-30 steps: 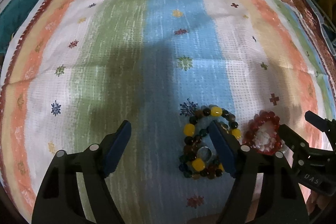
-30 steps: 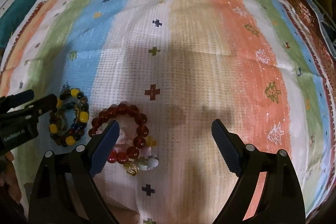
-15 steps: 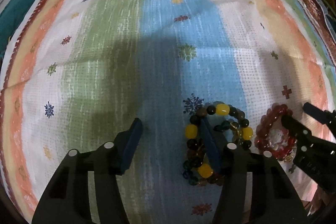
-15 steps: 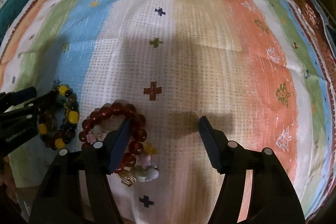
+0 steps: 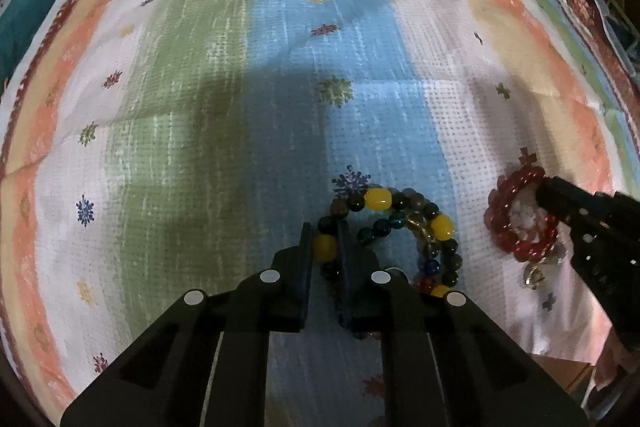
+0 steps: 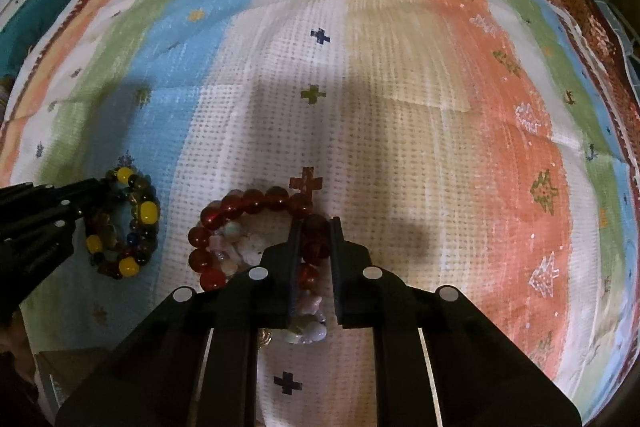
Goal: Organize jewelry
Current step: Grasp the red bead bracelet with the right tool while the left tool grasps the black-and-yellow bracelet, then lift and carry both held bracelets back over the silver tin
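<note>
Bracelets pinched at both grippers on the striped cloth.

Left gripper had its jaws clenched on the near-left arc of the multicoloured bead bracelet, a yellow bead caught between the fingers; that bracelet lay on the blue stripe, coiled in loose loops. Right gripper had its jaws clamped on the right side of the red bead bracelet, which rested on the white dotted stripe just beside the other bracelet, apart from it. Pale stone beads sat inside the red ring, and a small gold charm lay at its near edge.
</note>
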Motion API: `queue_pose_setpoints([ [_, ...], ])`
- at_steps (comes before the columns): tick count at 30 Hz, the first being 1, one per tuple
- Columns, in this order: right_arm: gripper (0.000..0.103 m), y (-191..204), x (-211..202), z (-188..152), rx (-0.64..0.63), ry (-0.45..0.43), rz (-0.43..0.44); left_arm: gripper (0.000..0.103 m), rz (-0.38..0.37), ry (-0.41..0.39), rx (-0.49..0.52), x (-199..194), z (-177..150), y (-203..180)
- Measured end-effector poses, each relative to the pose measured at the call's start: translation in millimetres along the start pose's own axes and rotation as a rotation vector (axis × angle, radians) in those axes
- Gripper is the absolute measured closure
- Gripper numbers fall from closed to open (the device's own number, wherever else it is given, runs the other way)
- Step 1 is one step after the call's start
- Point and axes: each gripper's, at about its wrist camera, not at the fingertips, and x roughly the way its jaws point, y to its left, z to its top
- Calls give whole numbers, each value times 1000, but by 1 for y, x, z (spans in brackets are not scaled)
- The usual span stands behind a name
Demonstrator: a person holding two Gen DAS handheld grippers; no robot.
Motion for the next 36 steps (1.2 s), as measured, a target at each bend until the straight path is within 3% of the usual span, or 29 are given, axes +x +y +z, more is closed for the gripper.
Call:
queue_pose_setpoints([
  [25, 89, 20, -66, -12, -34, -120, 70, 92, -104, -148, -9, -84, -12, -27],
  [36, 89, 18, -88, -17, -8, -159, 82, 92, -96, -165, 3, -100, -18, -28],
])
